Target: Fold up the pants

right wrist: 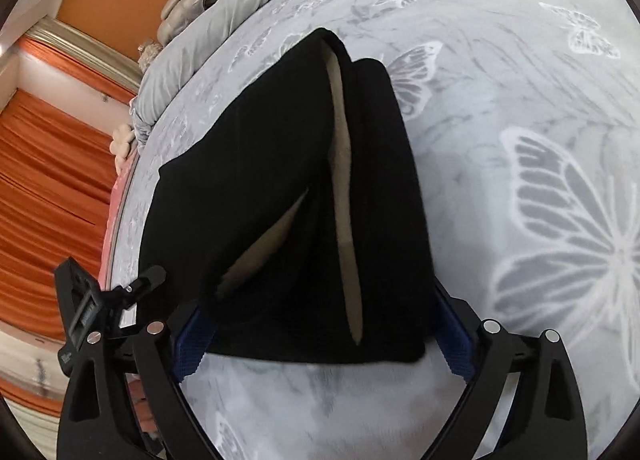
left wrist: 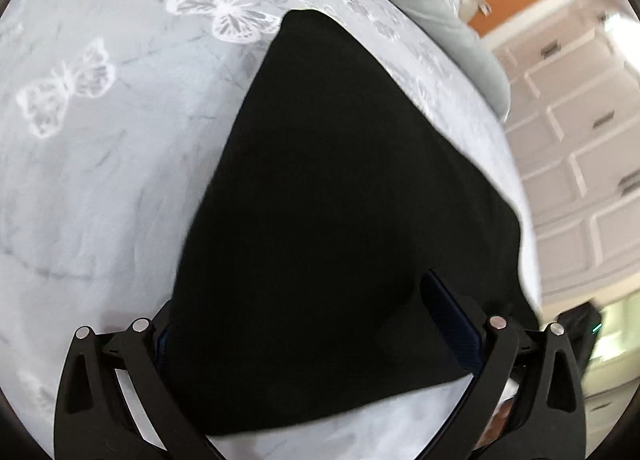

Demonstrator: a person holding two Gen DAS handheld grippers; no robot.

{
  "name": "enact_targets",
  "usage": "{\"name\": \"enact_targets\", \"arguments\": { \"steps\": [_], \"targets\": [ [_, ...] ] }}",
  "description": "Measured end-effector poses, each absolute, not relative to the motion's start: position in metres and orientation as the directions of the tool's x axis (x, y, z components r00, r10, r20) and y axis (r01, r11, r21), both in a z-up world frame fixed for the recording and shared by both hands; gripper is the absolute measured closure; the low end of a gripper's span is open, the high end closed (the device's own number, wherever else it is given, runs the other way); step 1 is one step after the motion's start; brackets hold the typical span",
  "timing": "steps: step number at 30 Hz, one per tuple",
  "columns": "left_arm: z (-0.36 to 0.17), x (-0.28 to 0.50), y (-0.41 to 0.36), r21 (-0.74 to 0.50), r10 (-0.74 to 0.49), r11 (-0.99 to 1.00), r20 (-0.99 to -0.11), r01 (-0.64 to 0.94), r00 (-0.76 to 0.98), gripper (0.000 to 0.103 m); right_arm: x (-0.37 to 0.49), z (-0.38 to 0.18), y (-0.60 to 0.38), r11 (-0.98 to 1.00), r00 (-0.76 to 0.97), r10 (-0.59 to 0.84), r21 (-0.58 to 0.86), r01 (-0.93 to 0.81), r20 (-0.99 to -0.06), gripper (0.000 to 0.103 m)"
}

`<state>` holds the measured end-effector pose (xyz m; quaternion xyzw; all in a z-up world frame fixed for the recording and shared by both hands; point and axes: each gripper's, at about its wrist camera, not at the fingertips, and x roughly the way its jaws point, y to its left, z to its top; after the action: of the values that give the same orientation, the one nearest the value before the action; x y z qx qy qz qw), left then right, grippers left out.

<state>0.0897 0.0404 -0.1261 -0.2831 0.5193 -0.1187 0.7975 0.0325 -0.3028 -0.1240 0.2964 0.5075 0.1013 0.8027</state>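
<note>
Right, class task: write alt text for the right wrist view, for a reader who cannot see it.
Black pants with tan lining showing lie folded on a pale grey bedspread printed with white butterflies. The right gripper hangs open at their near edge, one blue-padded finger at each side. Orange curtains hang at far left.

Black skeletal left gripper [left wrist: 316, 324] and right gripper [right wrist: 320, 324]; silver pivot pins, blue ribbed pads on jaws.
</note>
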Motion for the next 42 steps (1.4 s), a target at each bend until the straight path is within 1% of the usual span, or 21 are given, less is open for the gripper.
{"name": "enact_targets", "arguments": {
  "steps": [1, 2, 3, 4, 5, 6, 9, 16, 18, 20, 21, 23, 27, 29, 33, 34, 36, 38, 39, 40, 42],
  "targets": [
    [-0.127, 0.091, 0.042, -0.591, -0.497, 0.799, -0.751, -0.108, 0.434, 0.005, 0.036, -0.123, -0.302, 0.810, 0.469, 0.458, 0.572, 0.131, -0.755, 0.024],
    [-0.128, 0.092, 0.045, -0.615, -0.520, 0.782, -0.734, -0.103, 0.436, 0.007, 0.037, -0.123, -0.300, 0.813, 0.471, 0.456, 0.569, 0.125, -0.755, 0.034],
    [-0.128, 0.092, 0.046, -0.625, -0.529, 0.774, -0.725, -0.099, 0.442, 0.025, 0.036, -0.123, -0.301, 0.805, 0.474, 0.467, 0.581, 0.121, -0.746, 0.049],
    [-0.128, 0.092, 0.047, -0.622, -0.524, 0.776, -0.725, -0.099, 0.447, 0.050, 0.037, -0.122, -0.301, 0.795, 0.476, 0.478, 0.594, 0.125, -0.739, 0.055],
    [-0.130, 0.091, 0.050, -0.634, -0.539, 0.767, -0.720, -0.097, 0.438, 0.052, 0.037, -0.121, -0.304, 0.784, 0.477, 0.488, 0.607, 0.129, -0.731, 0.064],
    [-0.131, 0.088, 0.054, -0.653, -0.555, 0.750, -0.707, -0.106, 0.438, 0.061, 0.034, -0.119, -0.306, 0.776, 0.480, 0.495, 0.617, 0.130, -0.724, 0.067],
    [-0.121, 0.073, 0.057, -0.665, -0.571, 0.741, -0.698, -0.094, 0.433, 0.073, 0.021, -0.108, -0.305, 0.783, 0.489, 0.497, 0.614, 0.104, -0.717, 0.070],
    [-0.097, 0.012, 0.062, -0.667, -0.611, 0.742, -0.714, -0.066, 0.342, 0.074, -0.054, -0.094, -0.311, 0.713, 0.477, 0.582, 0.695, 0.089, -0.659, 0.067],
    [-0.099, -0.005, 0.064, -0.649, -0.603, 0.759, -0.733, -0.057, 0.315, 0.067, -0.072, -0.101, -0.314, 0.711, 0.464, 0.584, 0.696, 0.104, -0.666, 0.052],
    [-0.107, -0.014, 0.065, -0.617, -0.572, 0.785, -0.757, -0.058, 0.315, 0.057, -0.082, -0.113, -0.322, 0.707, 0.456, 0.569, 0.690, 0.155, -0.685, 0.030],
    [-0.111, -0.015, 0.067, -0.621, -0.573, 0.781, -0.755, -0.067, 0.320, 0.050, -0.085, -0.118, -0.329, 0.675, 0.465, 0.573, 0.711, 0.198, -0.674, 0.028],
    [-0.119, -0.015, 0.075, -0.672, -0.613, 0.731, -0.722, -0.115, 0.321, 0.042, -0.090, -0.120, -0.341, 0.558, 0.490, 0.646, 0.800, 0.218, -0.585, 0.017],
    [-0.120, -0.023, 0.087, -0.710, -0.647, 0.695, -0.686, -0.110, 0.334, 0.034, -0.097, -0.115, -0.354, 0.434, 0.520, 0.712, 0.878, 0.202, -0.472, 0.016],
    [-0.123, -0.027, 0.091, -0.721, -0.660, 0.686, -0.673, -0.099, 0.333, 0.031, -0.096, -0.118, -0.356, 0.400, 0.514, 0.728, 0.890, 0.217, -0.453, 0.015],
    [-0.126, -0.028, 0.088, -0.712, -0.655, 0.698, -0.679, -0.078, 0.333, 0.030, -0.078, -0.123, -0.345, 0.474, 0.467, 0.702, 0.842, 0.258, -0.538, 0.015],
    [-0.126, -0.028, 0.084, -0.708, -0.653, 0.702, -0.681, -0.073, 0.332, 0.029, -0.075, -0.125, -0.340, 0.511, 0.447, 0.694, 0.824, 0.247, -0.564, 0.017],
    [-0.127, -0.025, 0.081, -0.705, -0.651, 0.706, -0.683, -0.065, 0.330, 0.029, -0.069, -0.127, -0.331, 0.585, 0.424, 0.660, 0.778, 0.229, -0.620, 0.052],
    [-0.128, -0.023, 0.079, -0.710, -0.656, 0.702, -0.677, -0.059, 0.334, 0.030, -0.072, -0.132, -0.326, 0.644, 0.416, 0.624, 0.736, 0.206, -0.662, 0.064],
    [-0.128, -0.023, 0.079, -0.711, -0.657, 0.701, -0.675, -0.057, 0.335, 0.035, -0.075, -0.133, -0.328, 0.626, 0.422, 0.637, 0.752, 0.205, -0.645, 0.067],
    [-0.129, -0.022, 0.079, -0.704, -0.649, 0.708, -0.682, -0.060, 0.338, 0.051, -0.075, -0.133, -0.328, 0.621, 0.423, 0.642, 0.757, 0.204, -0.640, 0.068],
    [-0.134, -0.023, 0.083, -0.720, -0.667, 0.690, -0.671, -0.070, 0.322, 0.066, -0.078, -0.126, -0.325, 0.637, 0.437, 0.628, 0.748, 0.186, -0.644, 0.070]
  ]
}}
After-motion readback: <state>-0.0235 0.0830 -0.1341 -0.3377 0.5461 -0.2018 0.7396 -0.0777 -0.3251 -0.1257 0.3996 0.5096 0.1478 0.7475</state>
